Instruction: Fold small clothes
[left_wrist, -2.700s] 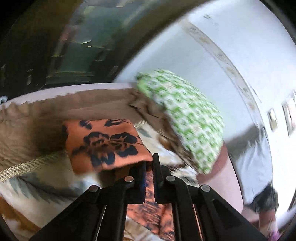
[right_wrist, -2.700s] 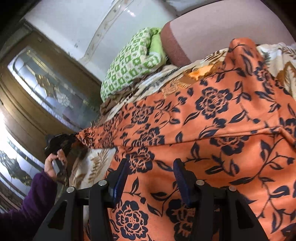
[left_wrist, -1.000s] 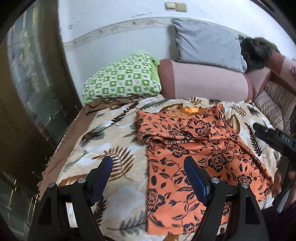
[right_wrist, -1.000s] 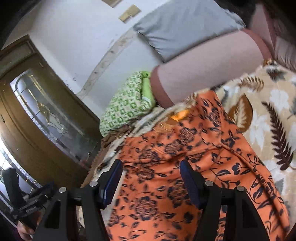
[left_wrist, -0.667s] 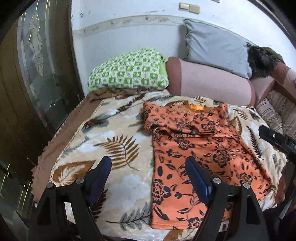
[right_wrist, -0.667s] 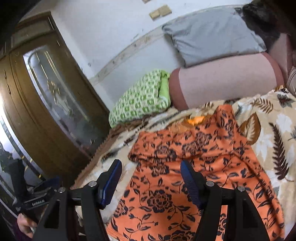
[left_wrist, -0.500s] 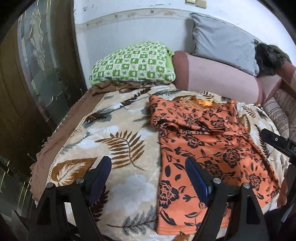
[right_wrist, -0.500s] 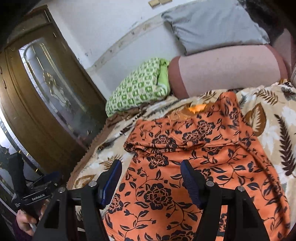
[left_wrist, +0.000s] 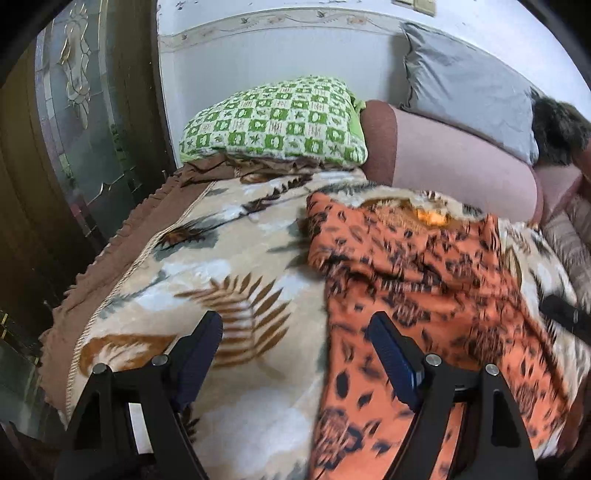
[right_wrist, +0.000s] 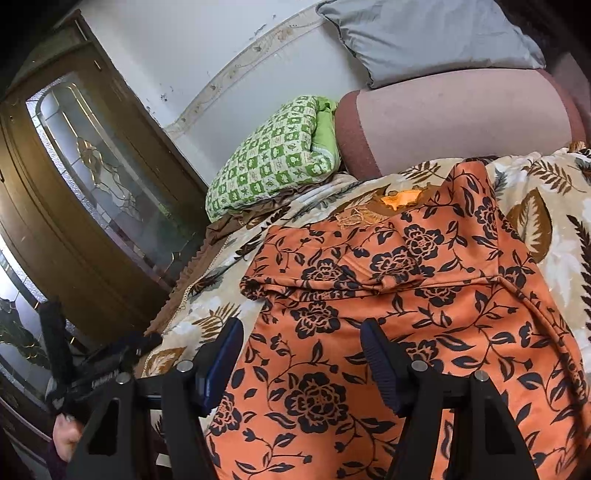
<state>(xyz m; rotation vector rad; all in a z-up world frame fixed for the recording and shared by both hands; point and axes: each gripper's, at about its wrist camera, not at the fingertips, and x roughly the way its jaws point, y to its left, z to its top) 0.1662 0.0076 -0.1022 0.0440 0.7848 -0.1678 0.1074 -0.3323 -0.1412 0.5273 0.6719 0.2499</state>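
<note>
Left wrist view first, going left to right: there's a dark wooden cabinet door (left_wrist: 70, 155) with patterned glass at the far left, then the bed with a leaf-print blanket (left_wrist: 207, 266). The left gripper (left_wrist: 295, 354) hangs over the blanket with its jaws spread wide and nothing between them, its right finger sitting above the left edge of the orange floral garment (left_wrist: 424, 288). That garment lies spread out on the right half of the blanket, pretty blurry in this shot. Behind it sits a green checked pillow (left_wrist: 277, 122), next to a pinkish bolster (left_wrist: 454, 162), with a grey pillow (left_wrist: 469, 88) propped on top against the wall. The tip of the other gripper pokes in at the far right edge.

Right wrist view: same wooden cabinet door (right_wrist: 85, 206) on the left, and down in the lower left corner you can see the person's hand (right_wrist: 66, 439) holding the other gripper. The right gripper (right_wrist: 301, 354) is also open and empty, hovering over the lower left part of the orange garment (right_wrist: 424, 314), not touching the cloth as far as I can tell. The garment lies mostly flat, with its left sleeve folded in across the chest. Green pillow (right_wrist: 273, 158), bolster (right_wrist: 454, 122) and grey pillow (right_wrist: 424, 33) line the wall behind.
</note>
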